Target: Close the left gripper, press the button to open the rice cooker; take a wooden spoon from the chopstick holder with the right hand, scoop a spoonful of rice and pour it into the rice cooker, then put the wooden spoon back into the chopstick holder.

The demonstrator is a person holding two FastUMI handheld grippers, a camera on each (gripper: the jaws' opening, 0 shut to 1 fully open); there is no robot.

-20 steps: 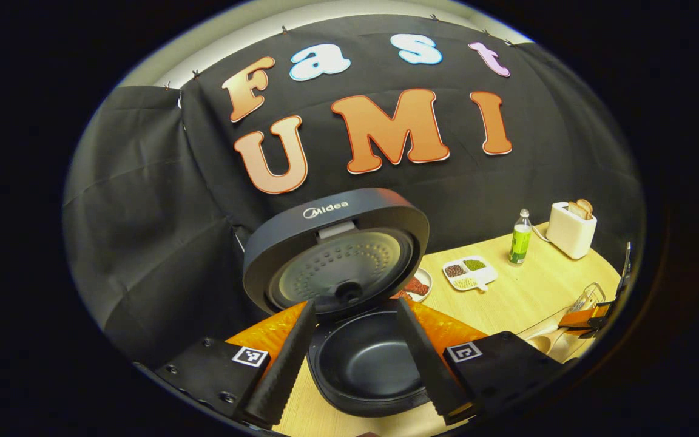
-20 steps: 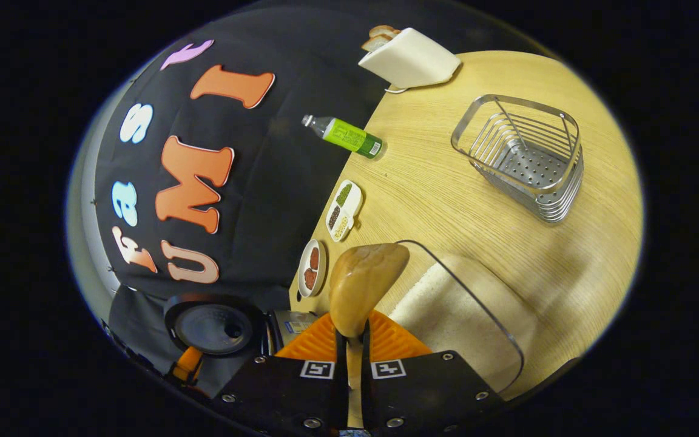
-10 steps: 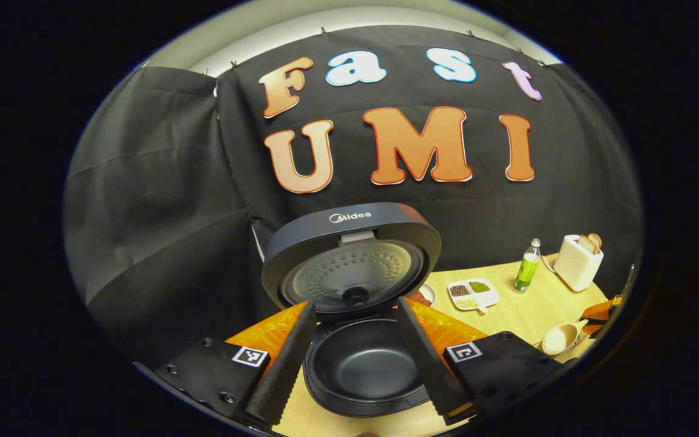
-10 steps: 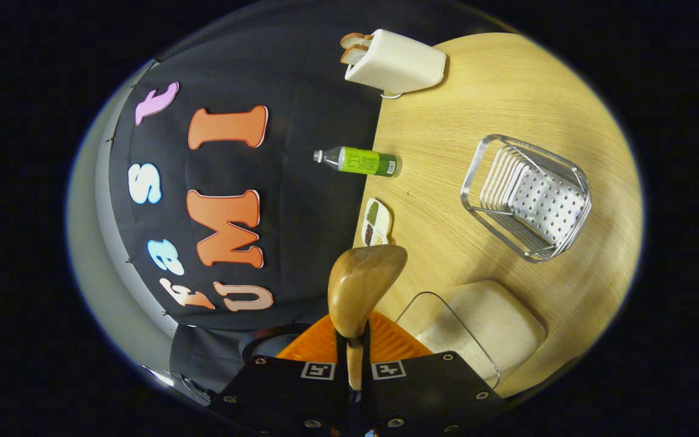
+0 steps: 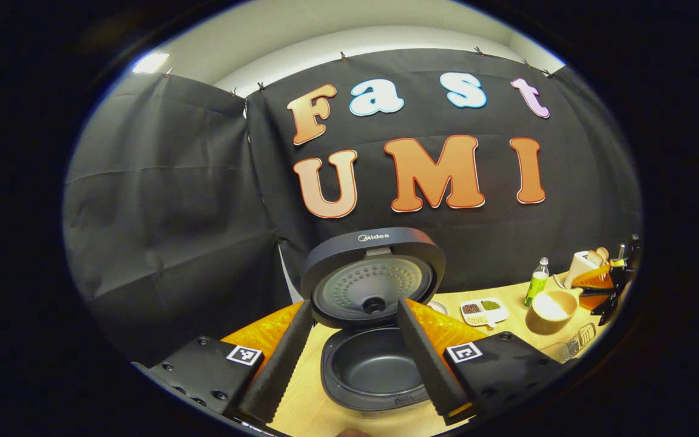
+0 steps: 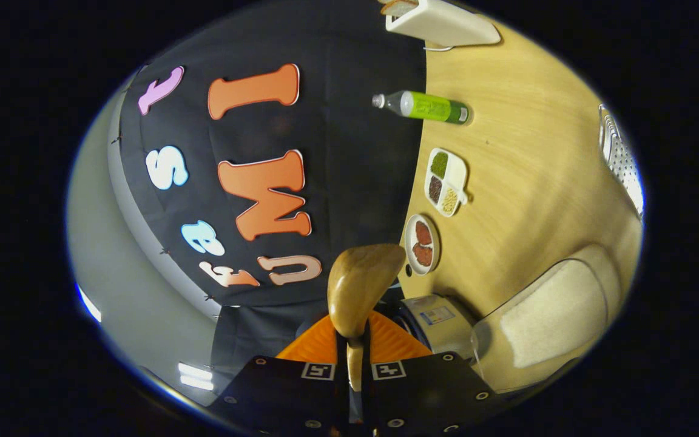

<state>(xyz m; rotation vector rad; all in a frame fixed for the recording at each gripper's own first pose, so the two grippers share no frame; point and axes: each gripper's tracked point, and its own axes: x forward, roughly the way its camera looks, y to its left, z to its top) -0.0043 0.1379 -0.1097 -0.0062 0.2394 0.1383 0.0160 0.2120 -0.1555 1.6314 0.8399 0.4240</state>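
Note:
The dark rice cooker stands open, its lid [image 5: 374,273] raised over the empty inner pot [image 5: 374,370]. My left gripper [image 5: 352,364] is open, its fingers framing the pot from the near side without touching it. In the right gripper view, my right gripper [image 6: 355,358] is shut on the handle of the wooden spoon [image 6: 361,282], seen from its back. In the left gripper view, the spoon's bowl [image 5: 548,308] holds white rice and hangs above the table to the right of the cooker. The clear rice container [image 6: 550,312] lies to the spoon's right. The metal chopstick holder [image 6: 619,152] sits at the far edge.
A green bottle [image 6: 428,108], a divided dish of beans [image 6: 445,182], a small plate [image 6: 422,243] and a white toaster [image 6: 440,21] line the back of the wooden table [image 6: 525,182]. Part of the cooker's body [image 6: 440,321] shows beside the spoon.
My right gripper has lifted the spoon out of the rice container and swung towards the cooker. My left gripper has drawn back and tilted up, staying open.

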